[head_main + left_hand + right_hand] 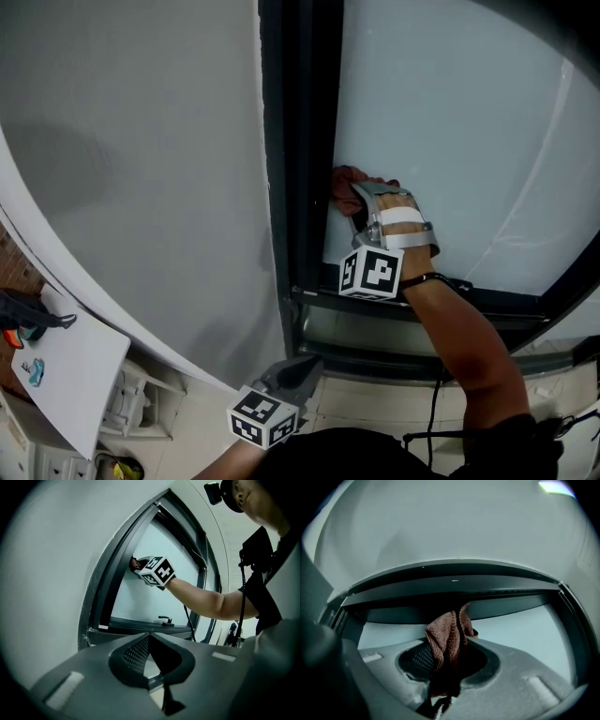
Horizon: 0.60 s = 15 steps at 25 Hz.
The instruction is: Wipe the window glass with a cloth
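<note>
The right claw (358,195) is clamped on a brown cloth (345,175), seemingly pressed to the window glass (459,131) beside the dark frame (300,141). The left claw (298,368) hangs low, closed and empty.

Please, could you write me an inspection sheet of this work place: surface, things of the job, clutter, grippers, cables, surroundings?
Surface: window glass in a dark frame; no dirt can be made out.
Job's things: brown cloth, at the glass close beside the frame.
Clutter: small things on a white board at lower left, too small to name.
Grippers: right gripper shut on the cloth; left gripper shut, empty, held low, away from the glass.
Cables: black cable hanging below the right arm.
Surroundings: plain wall left of the frame; window handle on the lower frame.
</note>
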### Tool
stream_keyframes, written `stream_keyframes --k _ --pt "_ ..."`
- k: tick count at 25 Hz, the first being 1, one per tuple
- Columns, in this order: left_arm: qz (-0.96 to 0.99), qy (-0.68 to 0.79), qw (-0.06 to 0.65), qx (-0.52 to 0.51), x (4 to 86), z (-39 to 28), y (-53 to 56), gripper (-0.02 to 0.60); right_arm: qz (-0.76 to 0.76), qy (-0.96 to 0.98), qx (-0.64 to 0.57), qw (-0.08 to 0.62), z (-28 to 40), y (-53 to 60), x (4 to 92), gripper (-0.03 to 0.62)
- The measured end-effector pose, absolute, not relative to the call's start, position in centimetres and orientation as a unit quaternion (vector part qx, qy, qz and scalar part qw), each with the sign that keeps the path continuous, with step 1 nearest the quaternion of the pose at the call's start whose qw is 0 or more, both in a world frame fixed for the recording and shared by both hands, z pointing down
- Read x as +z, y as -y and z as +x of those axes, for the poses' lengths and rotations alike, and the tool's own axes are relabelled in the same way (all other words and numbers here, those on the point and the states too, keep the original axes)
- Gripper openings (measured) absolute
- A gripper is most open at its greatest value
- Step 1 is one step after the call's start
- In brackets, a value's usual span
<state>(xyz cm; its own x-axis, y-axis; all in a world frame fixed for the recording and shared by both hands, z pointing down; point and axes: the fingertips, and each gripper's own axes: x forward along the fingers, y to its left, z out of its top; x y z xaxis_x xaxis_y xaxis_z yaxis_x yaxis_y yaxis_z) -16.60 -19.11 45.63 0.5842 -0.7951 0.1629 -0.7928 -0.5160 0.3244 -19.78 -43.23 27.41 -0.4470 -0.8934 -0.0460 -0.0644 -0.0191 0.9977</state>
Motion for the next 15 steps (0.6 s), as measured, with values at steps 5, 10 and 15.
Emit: stream_keyframes --k 5,10,15 --pt "0.868 0.46 0.188 0.001 45.9 -16.9 19.3 0.015 0.378 0.625 -0.577 0.365 -19.6 43.1 31.5 0.104" --pt "0.866 0.462 0.191 0.005 46.2 -17.1 19.6 0.015 0.36 0.629 -0.577 0.376 -19.7 43.3 34.9 0.103" --pt "0.865 0.461 0.198 0.01 46.8 -16.8 19.3 0.015 0.348 0.641 -0.559 0.394 -19.6 43.1 37.9 0.103"
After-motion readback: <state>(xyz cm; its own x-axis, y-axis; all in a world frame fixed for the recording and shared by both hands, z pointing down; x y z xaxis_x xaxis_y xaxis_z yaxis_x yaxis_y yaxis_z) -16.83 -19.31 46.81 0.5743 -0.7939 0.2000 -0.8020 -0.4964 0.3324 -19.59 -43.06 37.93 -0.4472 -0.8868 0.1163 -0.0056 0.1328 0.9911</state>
